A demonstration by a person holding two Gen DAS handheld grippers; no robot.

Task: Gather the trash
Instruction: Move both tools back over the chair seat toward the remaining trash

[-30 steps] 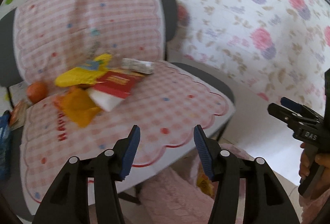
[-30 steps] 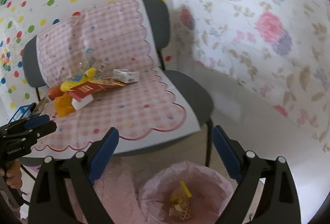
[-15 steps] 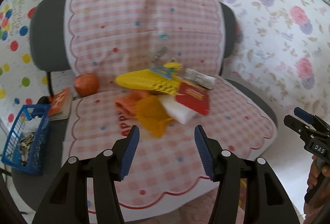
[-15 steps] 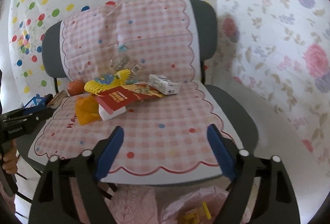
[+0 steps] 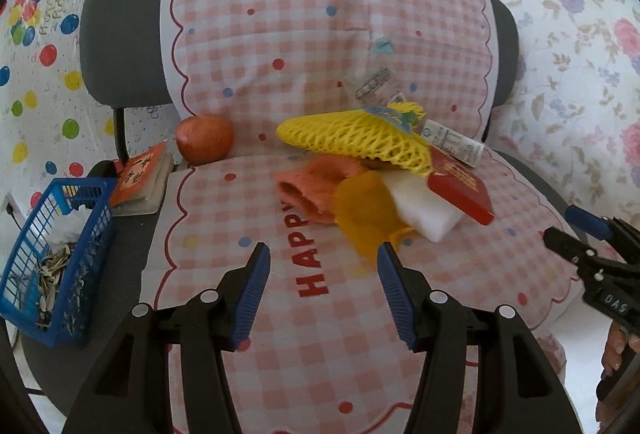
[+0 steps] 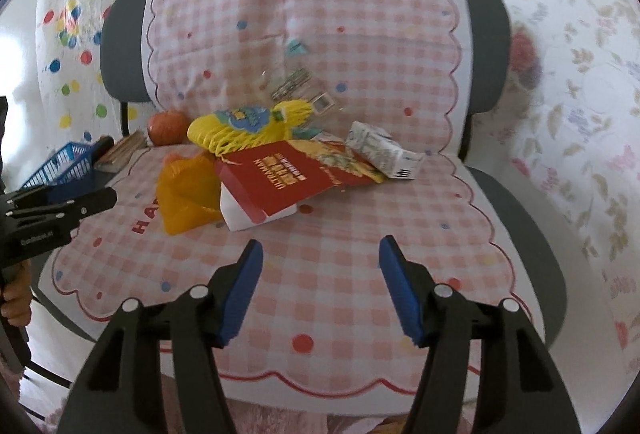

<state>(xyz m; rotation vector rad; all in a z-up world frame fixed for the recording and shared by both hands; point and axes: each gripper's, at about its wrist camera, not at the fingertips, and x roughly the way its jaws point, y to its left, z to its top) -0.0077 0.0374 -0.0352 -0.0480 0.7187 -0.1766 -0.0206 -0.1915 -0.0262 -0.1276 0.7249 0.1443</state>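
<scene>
A heap of trash lies on the checked chair cover (image 5: pixel 320 346). It holds a yellow foam net (image 5: pixel 360 138), a salmon foam net (image 5: pixel 316 186), a crumpled orange wrapper (image 5: pixel 364 210), a red box (image 5: pixel 460 182) and a small white carton (image 6: pixel 380 150). A clear wrapper (image 6: pixel 296 82) leans on the backrest. My left gripper (image 5: pixel 322 254) hovers over the seat just short of the orange wrapper, open and empty. My right gripper (image 6: pixel 320 246) hangs in front of the red box (image 6: pixel 276 174). Its jaws are closing with nothing between them.
A red apple (image 5: pixel 205 139) rests at the seat's back left corner. Left of the chair stand a blue basket (image 5: pixel 52 266) with shells and tissue and a small orange booklet (image 5: pixel 140 174). Papered walls close in behind and to the right.
Both views have swung left and closer onto the chair seat and the heap. The pink-lined bin has dropped out of the right wrist view. The right jaws have narrowed.
</scene>
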